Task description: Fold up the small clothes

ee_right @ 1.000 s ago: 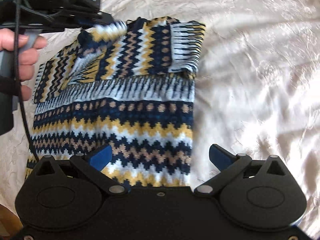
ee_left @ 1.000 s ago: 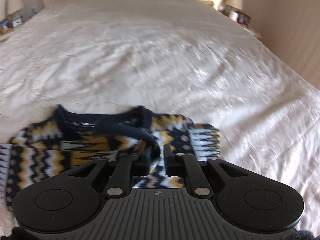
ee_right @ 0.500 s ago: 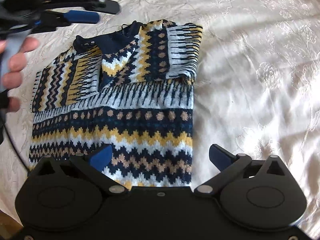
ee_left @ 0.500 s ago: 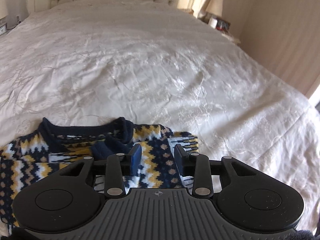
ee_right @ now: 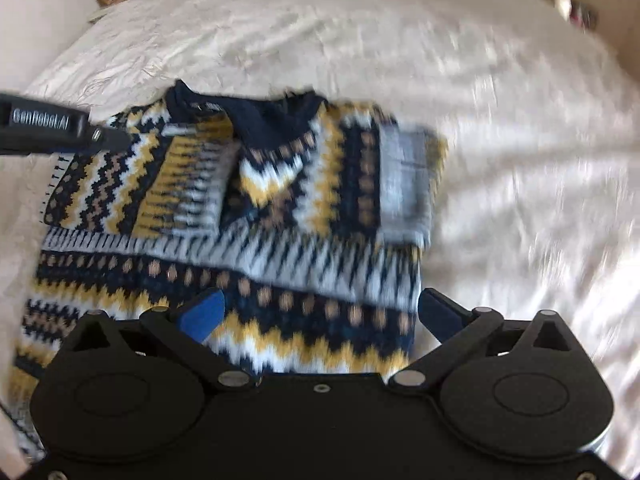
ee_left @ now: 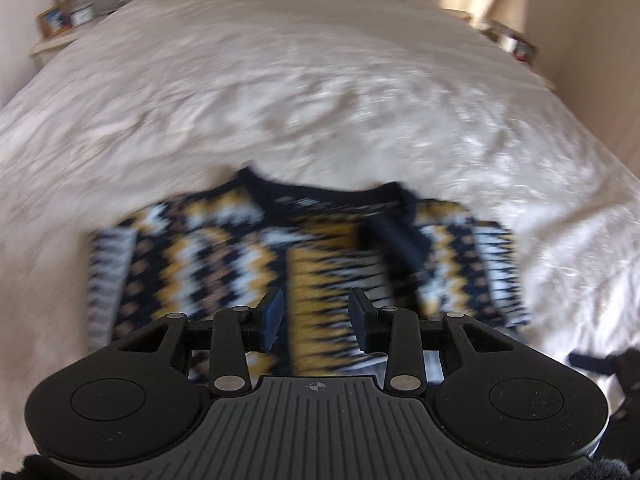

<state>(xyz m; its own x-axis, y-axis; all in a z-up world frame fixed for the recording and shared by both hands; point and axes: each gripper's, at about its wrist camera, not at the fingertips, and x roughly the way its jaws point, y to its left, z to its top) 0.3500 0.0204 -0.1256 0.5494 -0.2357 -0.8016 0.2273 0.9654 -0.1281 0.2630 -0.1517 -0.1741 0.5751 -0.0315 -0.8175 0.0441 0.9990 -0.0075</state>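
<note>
Since a second ago the left gripper [ee_left: 316,320] has let go of the sweater [ee_right: 248,216], jaws parted, empty. The sweater lies mid-frame on the bed [ee_right: 500,160]; the right gripper [ee_right: 320,316] hangs wide apart, empty.

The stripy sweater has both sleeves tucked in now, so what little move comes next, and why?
Probably bring the open right gripper down onto the sweater's bottom edge, to fold it toward the collar. Both sleeves already lie across the chest, and neither gripper holds any cloth.

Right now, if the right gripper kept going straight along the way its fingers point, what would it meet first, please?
Most likely the patterned sweater lying on the white bedspread; the open right gripper points down over its lower body, though blur leaves depth uncertain.
</note>
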